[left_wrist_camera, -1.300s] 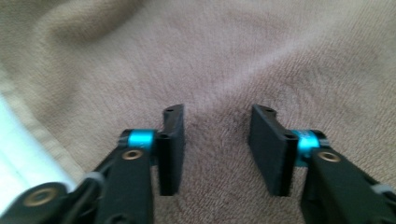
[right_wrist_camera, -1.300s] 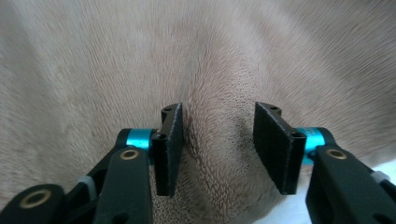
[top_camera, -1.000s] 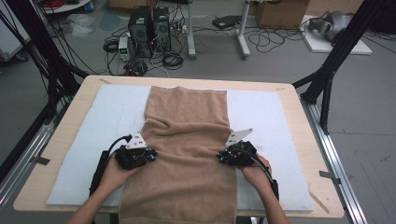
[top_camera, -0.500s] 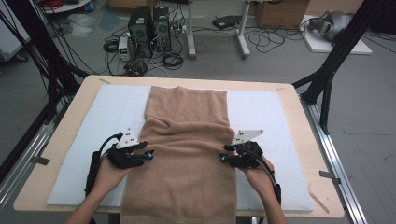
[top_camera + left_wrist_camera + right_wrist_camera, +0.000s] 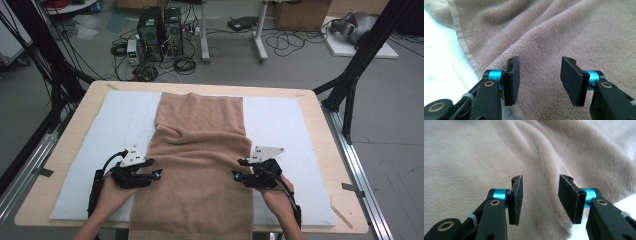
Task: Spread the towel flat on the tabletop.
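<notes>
Centrally, a brown towel (image 5: 200,165) lies lengthwise on the white mat (image 5: 285,125) covering the worktop (image 5: 70,145)
Its far end lies near the worktop's far edge and its near end reaches the near edge; a raised fold crosses it at mid-length. Left gripper (image 5: 155,174) sits at the towel's left hem, right gripper (image 5: 235,175) at its right hem, each held in a hand near the worktop's near edge. In the left gripper view the left gripper's (image 5: 539,80) jaws have just been opening and stand about half apart over the cloth, gripping nothing. In the right gripper view the right gripper's (image 5: 540,198) jaws have likewise just been opening, parted above a ridge of towel (image 5: 544,157), pads clear of it
</notes>
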